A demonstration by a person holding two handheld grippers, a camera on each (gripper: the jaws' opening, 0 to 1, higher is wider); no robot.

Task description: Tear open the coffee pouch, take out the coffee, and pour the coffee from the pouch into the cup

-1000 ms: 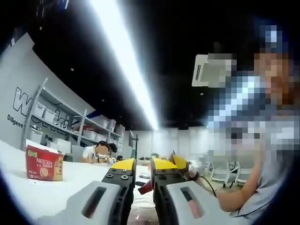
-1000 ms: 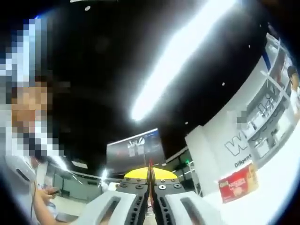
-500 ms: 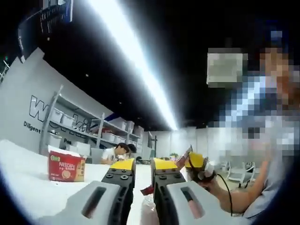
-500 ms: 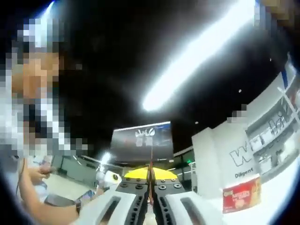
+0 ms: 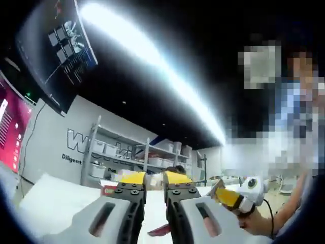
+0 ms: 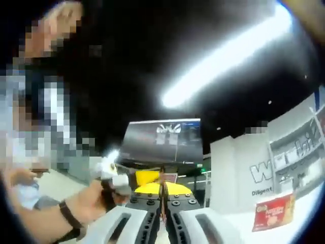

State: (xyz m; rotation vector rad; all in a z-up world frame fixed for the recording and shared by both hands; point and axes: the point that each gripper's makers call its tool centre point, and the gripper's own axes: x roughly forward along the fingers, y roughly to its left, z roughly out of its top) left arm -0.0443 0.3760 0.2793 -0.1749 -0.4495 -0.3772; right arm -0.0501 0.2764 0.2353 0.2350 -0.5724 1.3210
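Both tools raised off the tabletop (image 5: 56,198), each pinching part of the pouch.
Left tool (image 5: 154,179) narrow, red pouch (image 5: 160,230) between its jaws at 6 o'clock; right tool (image 6: 162,189) closed on a thin red strip (image 6: 163,199), likely the torn-off top.

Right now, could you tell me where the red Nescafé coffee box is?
In the right gripper view the red Nescafé coffee box stands on the white table at lower right, below the grey lettered wall. The left gripper view shows it beyond that gripper's fingers.

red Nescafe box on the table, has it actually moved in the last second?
Cannot tell. The Nescafe box keeps its spot below the wall lettering in the right gripper view; its drift looks like camera motion.
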